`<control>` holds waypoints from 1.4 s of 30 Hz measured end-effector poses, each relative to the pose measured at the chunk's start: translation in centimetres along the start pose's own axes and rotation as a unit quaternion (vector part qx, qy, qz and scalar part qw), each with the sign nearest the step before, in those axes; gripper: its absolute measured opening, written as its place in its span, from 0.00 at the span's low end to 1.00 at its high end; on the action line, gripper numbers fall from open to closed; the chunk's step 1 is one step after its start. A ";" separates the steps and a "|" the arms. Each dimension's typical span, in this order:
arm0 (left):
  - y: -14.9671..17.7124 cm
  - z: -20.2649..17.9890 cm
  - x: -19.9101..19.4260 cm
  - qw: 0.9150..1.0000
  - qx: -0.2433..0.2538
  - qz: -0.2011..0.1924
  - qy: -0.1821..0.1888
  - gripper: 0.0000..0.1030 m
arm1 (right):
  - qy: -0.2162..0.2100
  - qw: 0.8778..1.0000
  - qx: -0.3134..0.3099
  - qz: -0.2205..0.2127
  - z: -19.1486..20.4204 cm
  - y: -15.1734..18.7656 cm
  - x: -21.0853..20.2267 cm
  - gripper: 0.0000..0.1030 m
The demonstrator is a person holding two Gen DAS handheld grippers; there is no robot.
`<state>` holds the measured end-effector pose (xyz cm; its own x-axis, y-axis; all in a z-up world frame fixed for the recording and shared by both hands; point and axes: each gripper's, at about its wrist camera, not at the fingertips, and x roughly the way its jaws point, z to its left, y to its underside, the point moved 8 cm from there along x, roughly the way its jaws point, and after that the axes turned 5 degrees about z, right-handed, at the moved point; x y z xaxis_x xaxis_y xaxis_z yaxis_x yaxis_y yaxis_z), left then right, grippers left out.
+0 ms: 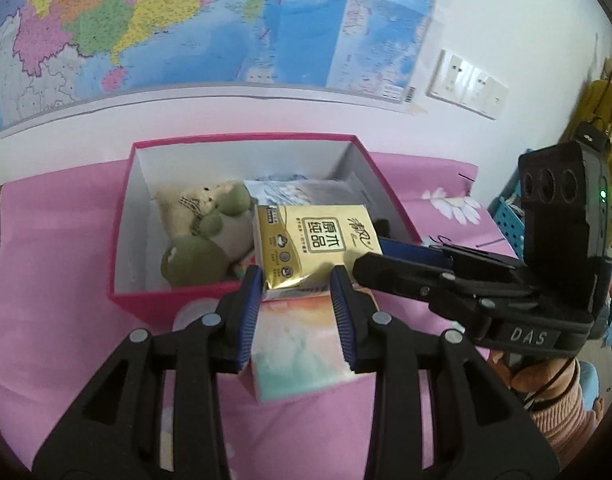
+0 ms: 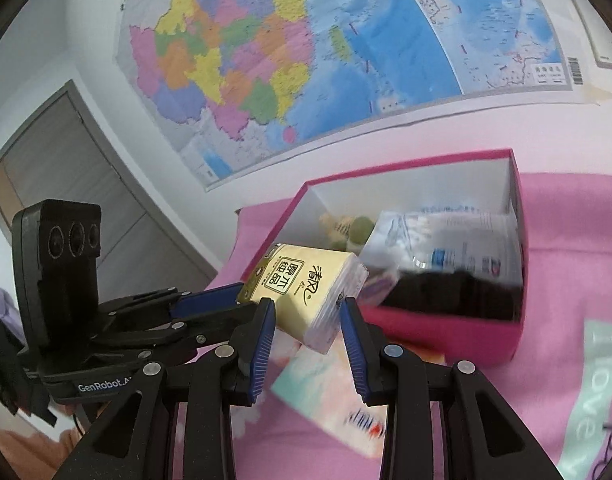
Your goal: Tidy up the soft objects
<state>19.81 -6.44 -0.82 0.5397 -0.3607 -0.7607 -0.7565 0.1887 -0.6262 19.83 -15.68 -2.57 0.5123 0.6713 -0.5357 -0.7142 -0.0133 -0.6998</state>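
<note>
My left gripper is shut on a gold tissue pack and holds it over the front rim of the pink box. The same pack shows in the right wrist view, tilted, with the box behind it. My right gripper is open just below the pack's end; it shows at the right in the left wrist view. A green and beige plush toy and a clear packet lie inside the box. A pastel tissue pack lies on the pink cloth below my left fingers.
The box stands on a pink cloth against a wall with a large map. A blue crate is at the far right. A door is at the left in the right wrist view.
</note>
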 end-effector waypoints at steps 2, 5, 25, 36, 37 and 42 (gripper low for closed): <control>-0.5 0.3 0.6 1.000 0.000 0.002 -0.006 0.35 | 0.004 1.000 0.000 0.002 -0.2 -0.6 0.6 0.34; -1.1 0.8 1.4 1.000 -0.004 0.008 -0.006 0.35 | 0.010 1.000 -0.001 0.004 -0.4 -1.2 1.3 0.34; -0.2 4.6 -0.4 0.997 -0.039 -0.039 -0.058 0.83 | 0.091 0.995 -0.022 -0.022 -1.7 -1.6 0.9 0.53; 7.8 6.1 -5.4 0.988 -0.079 -0.082 -0.101 1.00 | 0.184 0.976 -0.086 -0.072 0.8 5.8 -4.4 1.00; 8.4 6.4 -5.3 0.988 -0.082 -0.077 -0.107 1.00 | 0.199 0.974 -0.086 -0.072 0.8 6.7 -4.5 1.00; 11.1 6.8 -5.0 0.984 -0.095 -0.059 -0.137 1.00 | 0.216 0.971 -0.073 -0.064 1.1 9.6 -4.3 1.00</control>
<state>11.20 3.66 -5.10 0.6884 -0.1046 -0.7178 -0.7233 -0.0236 -0.6902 10.23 -17.94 -6.47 0.7680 0.3002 -0.5657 -0.5718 -0.0764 -0.8168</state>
